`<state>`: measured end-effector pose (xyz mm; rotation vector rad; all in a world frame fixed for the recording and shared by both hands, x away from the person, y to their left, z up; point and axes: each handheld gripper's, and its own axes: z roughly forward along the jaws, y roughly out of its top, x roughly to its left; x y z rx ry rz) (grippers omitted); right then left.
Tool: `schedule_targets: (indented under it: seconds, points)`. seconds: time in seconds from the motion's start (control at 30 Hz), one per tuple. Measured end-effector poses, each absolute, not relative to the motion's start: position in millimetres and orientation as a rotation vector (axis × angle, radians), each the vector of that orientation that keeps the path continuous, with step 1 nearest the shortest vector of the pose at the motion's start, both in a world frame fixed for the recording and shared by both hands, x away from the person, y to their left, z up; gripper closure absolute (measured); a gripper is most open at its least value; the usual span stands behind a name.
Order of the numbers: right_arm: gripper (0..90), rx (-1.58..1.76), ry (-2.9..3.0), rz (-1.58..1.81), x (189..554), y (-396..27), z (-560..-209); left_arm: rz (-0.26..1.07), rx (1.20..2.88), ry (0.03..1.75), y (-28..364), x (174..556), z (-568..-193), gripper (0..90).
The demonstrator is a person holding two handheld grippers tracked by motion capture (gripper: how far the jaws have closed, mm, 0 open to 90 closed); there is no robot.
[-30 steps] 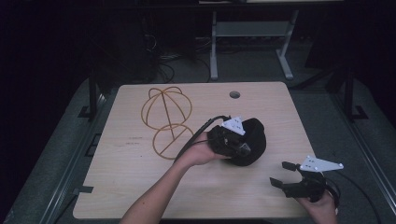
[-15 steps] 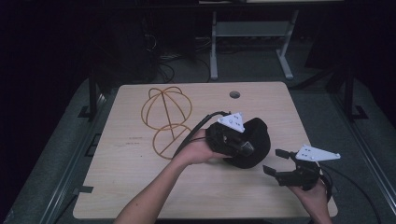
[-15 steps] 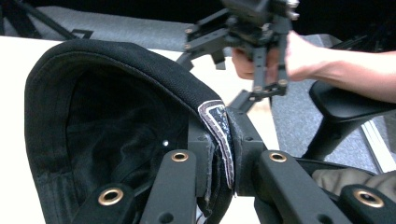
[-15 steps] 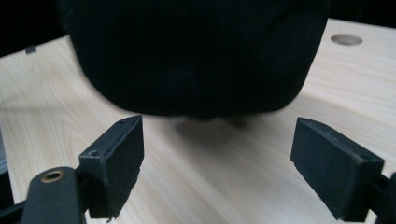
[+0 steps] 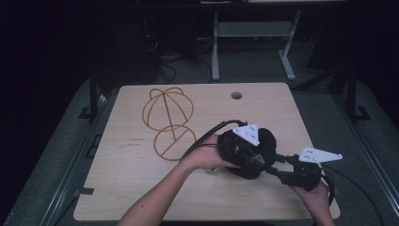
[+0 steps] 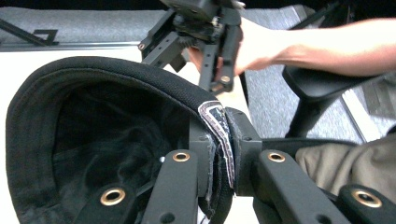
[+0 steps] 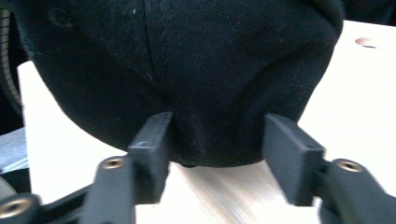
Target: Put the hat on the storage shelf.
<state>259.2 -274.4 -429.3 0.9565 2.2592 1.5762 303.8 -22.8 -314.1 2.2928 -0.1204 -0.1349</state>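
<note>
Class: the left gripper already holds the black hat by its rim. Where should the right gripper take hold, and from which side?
Probably the edge of the black hat opposite the left gripper, approached level from the hat's right. The right gripper already straddles that bulging fold, its jaws just closing; the edge hangs just above the table.

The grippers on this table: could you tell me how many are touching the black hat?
2: the left gripper is clamped on the black hat at its rim; the right gripper, jaws just closing, brackets its crown at the table's near right.

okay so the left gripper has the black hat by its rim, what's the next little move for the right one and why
Probably close the right gripper the rest of the way on the hat. Its jaws have just been closing and now flank a fold of the crown without clearly pinching it, while the left gripper clamps the rim. A second grip would let both lift it toward the wire stand.
</note>
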Motion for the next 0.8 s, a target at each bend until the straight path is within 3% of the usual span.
schedule_targets:
  seconds: [0.1, 0.2, 0.23, 0.3, 0.8]
  points:
    - [56.9, 0.923, 2.257, 1.602, 259.1, -275.1, -428.7, -0.128, 2.292, -0.156, -25.1, 300.9, -311.1, 82.4]
    - [76.6, 0.887, 2.265, 1.632, 258.9, -274.6, -427.4, -0.125, 2.295, -0.154, -24.5, 300.9, -309.5, 82.4]
    - [76.6, 0.887, 2.265, 1.632, 258.9, -274.6, -427.4, -0.125, 2.295, -0.154, -24.5, 300.9, -309.5, 82.3]
    - [87.6, 0.876, 2.259, 1.641, 256.6, -274.7, -426.0, -0.125, 2.284, -0.137, -18.7, 302.8, -307.7, 82.3]
    - [89.9, 0.872, 2.224, 1.608, 251.9, -276.9, -410.6, -0.061, 2.256, -0.051, 9.2, 304.3, -312.5, 76.1]
